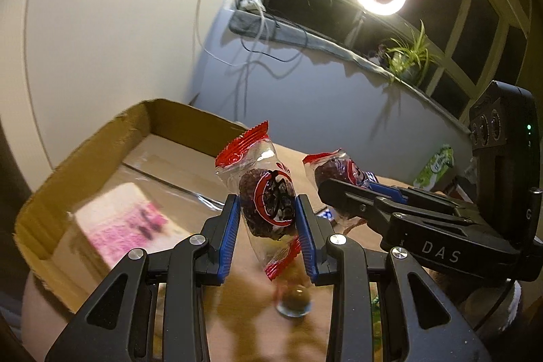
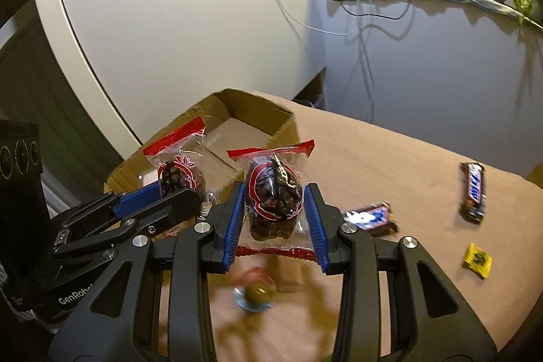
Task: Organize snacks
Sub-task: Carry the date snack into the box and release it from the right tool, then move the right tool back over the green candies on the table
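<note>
My left gripper (image 1: 268, 212) is shut on a clear, red-edged packet with a dark cake (image 1: 266, 199) and holds it above the table, just right of an open cardboard box (image 1: 85, 158). My right gripper (image 2: 275, 209) is shut on a second packet of the same kind (image 2: 273, 195). The two grippers hang side by side. The right one shows in the left wrist view (image 1: 342, 192), the left one in the right wrist view (image 2: 176, 189). A pink and white pack (image 1: 125, 226) lies in the box.
Two Snickers bars (image 2: 371, 216) (image 2: 473, 190) and a small yellow packet (image 2: 478, 259) lie on the brown table (image 2: 390, 158) to the right. A round wrapped sweet (image 2: 254, 294) lies below the grippers. A green packet (image 1: 436, 167) sits at the far right. Cables hang on the wall.
</note>
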A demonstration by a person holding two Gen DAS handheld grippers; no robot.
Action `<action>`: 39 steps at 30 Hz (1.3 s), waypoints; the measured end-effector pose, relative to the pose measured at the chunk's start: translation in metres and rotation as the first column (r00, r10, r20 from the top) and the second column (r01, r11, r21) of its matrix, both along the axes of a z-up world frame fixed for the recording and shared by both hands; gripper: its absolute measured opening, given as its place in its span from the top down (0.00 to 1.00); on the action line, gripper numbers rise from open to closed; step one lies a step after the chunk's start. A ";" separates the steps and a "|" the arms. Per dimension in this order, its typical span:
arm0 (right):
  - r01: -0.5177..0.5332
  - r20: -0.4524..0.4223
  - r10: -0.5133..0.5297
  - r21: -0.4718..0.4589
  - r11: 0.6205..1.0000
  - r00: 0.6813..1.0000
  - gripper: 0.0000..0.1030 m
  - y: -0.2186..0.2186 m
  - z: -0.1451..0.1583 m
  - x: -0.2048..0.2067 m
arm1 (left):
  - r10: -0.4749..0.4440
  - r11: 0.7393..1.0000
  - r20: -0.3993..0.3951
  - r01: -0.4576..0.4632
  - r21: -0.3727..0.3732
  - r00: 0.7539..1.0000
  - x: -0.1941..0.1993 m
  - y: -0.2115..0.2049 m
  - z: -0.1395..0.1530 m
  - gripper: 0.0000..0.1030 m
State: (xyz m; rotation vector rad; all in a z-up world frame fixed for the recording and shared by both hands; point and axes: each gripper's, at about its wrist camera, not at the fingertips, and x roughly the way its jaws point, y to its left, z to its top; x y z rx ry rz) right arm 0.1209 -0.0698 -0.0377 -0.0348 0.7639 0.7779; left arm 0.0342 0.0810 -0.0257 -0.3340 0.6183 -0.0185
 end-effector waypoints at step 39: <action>-0.045 -0.024 0.045 -0.013 0.999 0.999 0.64 0.106 -0.019 0.049 | 0.151 0.989 -0.048 -0.151 0.006 0.987 0.000 0.073 -0.010 0.67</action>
